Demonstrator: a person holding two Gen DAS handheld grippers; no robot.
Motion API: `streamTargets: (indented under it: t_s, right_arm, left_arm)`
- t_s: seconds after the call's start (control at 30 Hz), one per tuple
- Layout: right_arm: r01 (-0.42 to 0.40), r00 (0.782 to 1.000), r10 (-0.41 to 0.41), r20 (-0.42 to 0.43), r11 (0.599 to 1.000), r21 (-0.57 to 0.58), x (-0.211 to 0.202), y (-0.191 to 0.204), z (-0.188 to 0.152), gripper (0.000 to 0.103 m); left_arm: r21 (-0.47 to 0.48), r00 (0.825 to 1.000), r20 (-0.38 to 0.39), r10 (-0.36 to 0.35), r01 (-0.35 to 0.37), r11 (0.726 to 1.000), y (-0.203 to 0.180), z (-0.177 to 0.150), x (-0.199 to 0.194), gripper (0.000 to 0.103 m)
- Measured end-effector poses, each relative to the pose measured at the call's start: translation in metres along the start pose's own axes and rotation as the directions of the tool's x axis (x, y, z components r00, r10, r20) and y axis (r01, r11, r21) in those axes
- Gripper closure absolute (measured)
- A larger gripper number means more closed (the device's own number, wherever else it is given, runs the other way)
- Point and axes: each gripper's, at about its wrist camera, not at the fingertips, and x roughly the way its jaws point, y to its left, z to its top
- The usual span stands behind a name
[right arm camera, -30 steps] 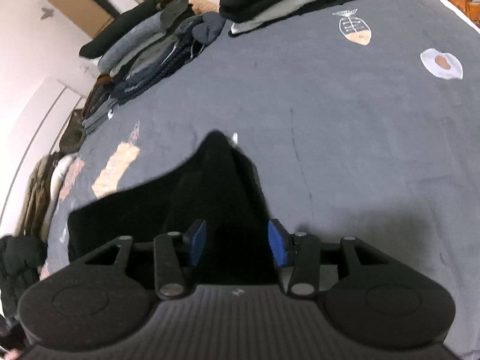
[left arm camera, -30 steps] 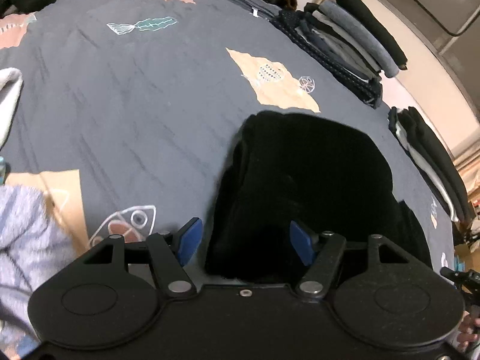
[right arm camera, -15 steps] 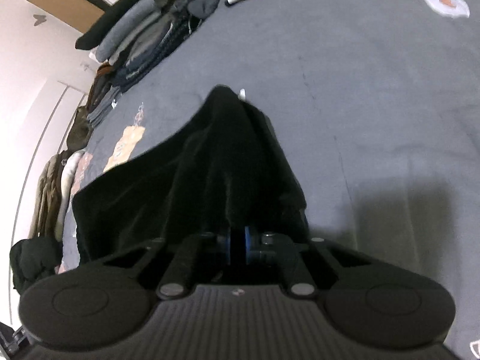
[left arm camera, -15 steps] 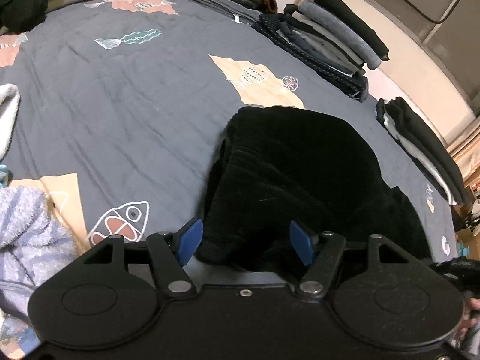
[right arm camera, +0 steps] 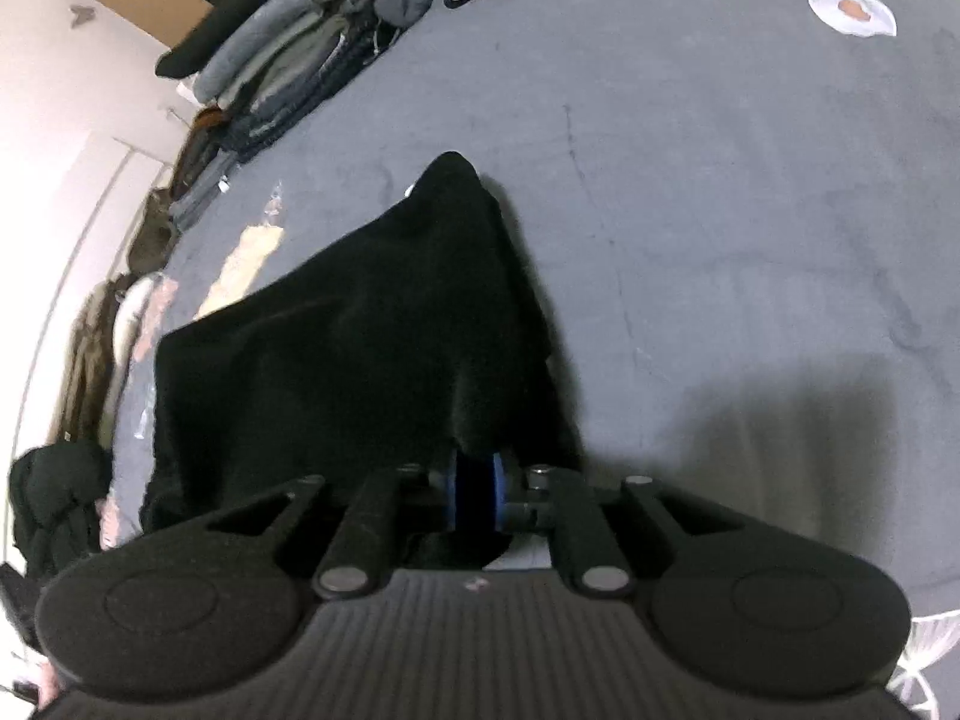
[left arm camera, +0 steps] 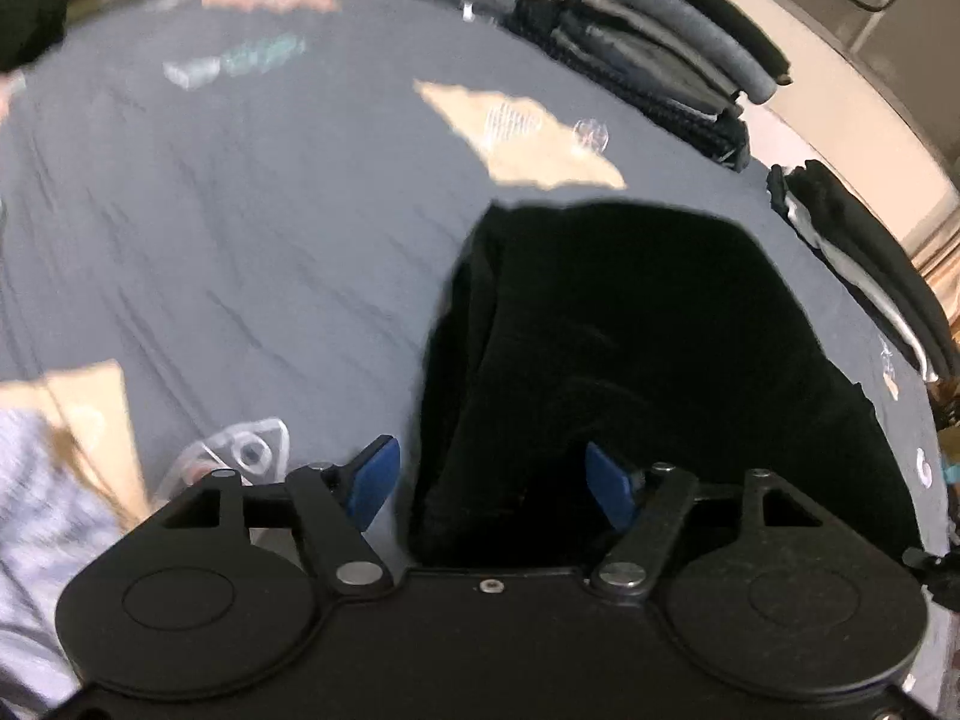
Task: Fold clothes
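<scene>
A black garment [left arm camera: 630, 348] lies partly folded on the grey patterned bedspread [left arm camera: 240, 252]. In the left wrist view its near edge runs between my blue pads, and my left gripper [left arm camera: 489, 483] stands open around that edge without pinching it. In the right wrist view the same black garment [right arm camera: 360, 348] rises in a peak away from me. My right gripper [right arm camera: 474, 495] is shut on its near edge, with cloth bunched between the blue pads.
Stacks of folded dark and grey clothes [left arm camera: 660, 60] line the far edge of the bed, with another stack [left arm camera: 870, 276] at the right. A light blue fuzzy garment [left arm camera: 36, 510] lies at the near left. Folded piles [right arm camera: 288, 78] border the wall.
My right gripper went from open to shut on the garment's near edge and lifted it slightly. The left gripper stayed open and shifted a little; its view is now motion-blurred.
</scene>
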Motion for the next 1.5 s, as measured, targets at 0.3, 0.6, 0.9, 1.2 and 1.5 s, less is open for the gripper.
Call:
streamTargets:
  t_s: [0.3, 0.6, 0.9, 1.2, 1.5]
  right_arm:
    - [0.020, 1.000, -0.020, 0.003, 0.999, -0.033, 0.000, 0.004, -0.005, 0.094]
    - [0.028, 0.998, -0.013, 0.064, 0.975, -0.223, -0.033, 0.020, 0.020, 0.081]
    - [0.118, 0.989, -0.073, 0.127, 0.912, -0.392, 0.018, 0.051, 0.064, 0.061]
    - [0.152, 0.987, -0.124, 0.102, 0.923, -0.355, 0.076, 0.048, 0.070, 0.091]
    - [0.176, 0.964, -0.092, 0.248, 0.922, -0.344, 0.050, 0.053, 0.068, 0.092]
  left_arm:
    - [0.041, 0.993, -0.077, -0.085, 0.089, 0.995, 0.025, 0.021, -0.017, 0.073]
    - [0.220, 0.987, 0.143, -0.075, 0.042, 0.975, -0.006, 0.064, -0.039, 0.041]
    - [0.349, 0.997, 0.077, 0.013, -0.039, 0.936, -0.048, 0.076, 0.045, 0.041]
    - [0.338, 0.989, 0.140, -0.043, -0.007, 0.941, -0.037, 0.092, 0.046, 0.090]
    - [0.402, 0.995, 0.087, 0.055, -0.085, 0.911, -0.044, 0.108, 0.055, 0.096]
